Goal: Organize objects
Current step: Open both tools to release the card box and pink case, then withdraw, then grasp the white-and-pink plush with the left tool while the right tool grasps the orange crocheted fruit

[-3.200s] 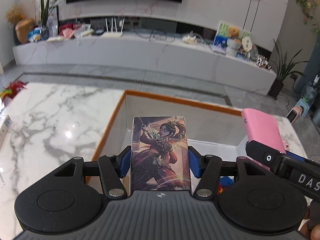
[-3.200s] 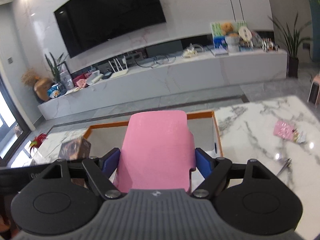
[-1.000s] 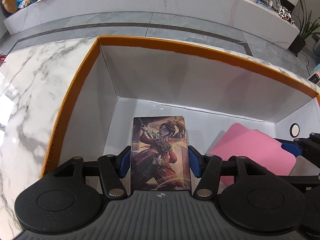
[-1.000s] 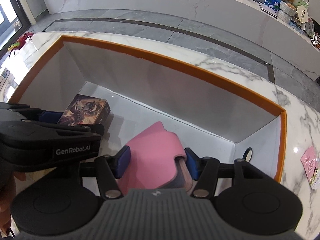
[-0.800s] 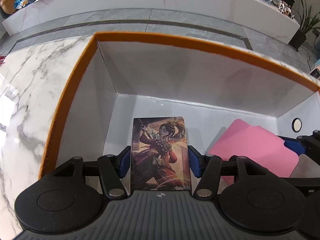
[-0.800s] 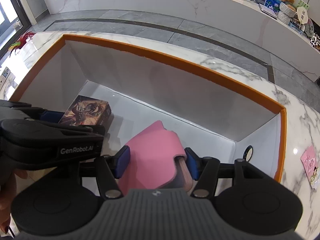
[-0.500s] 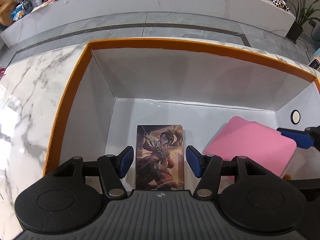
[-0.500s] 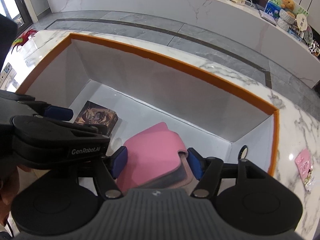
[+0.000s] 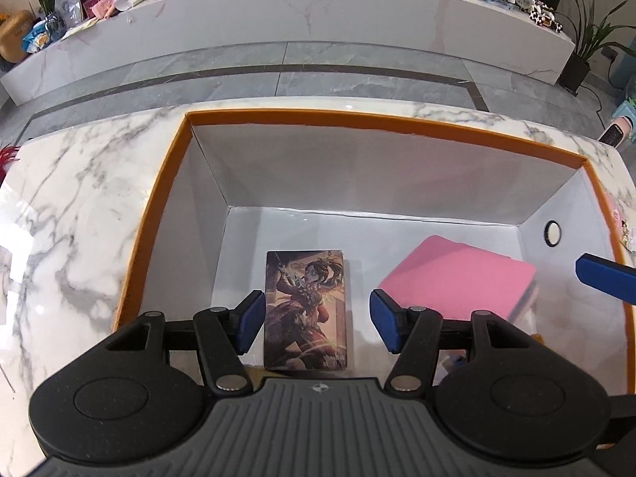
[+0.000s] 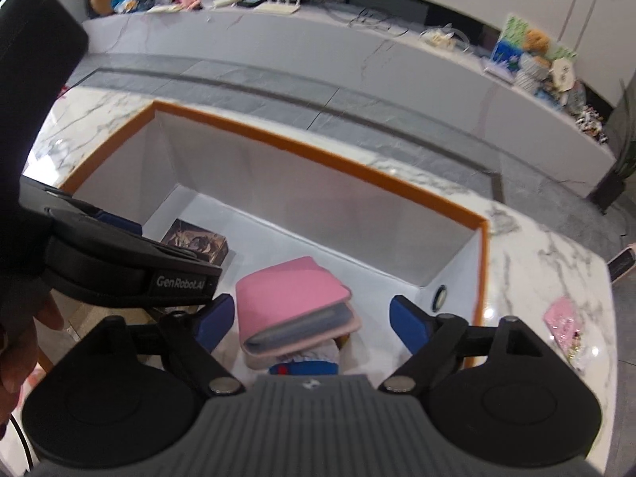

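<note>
Both sets of fingers open, nothing held. Card box (image 9: 306,310) lies below my left gripper (image 9: 314,324), lengthwise away. Pink case (image 10: 296,308) lies below my right gripper (image 10: 312,326), jaws just widened.

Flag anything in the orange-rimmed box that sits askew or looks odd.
The pink fabric-covered wallet is not flat on the floor of the orange-rimmed white box: it rests tilted on a blue-and-white item beneath it. The illustrated card box lies flat and square. Nothing looks spilled or damaged.
</note>
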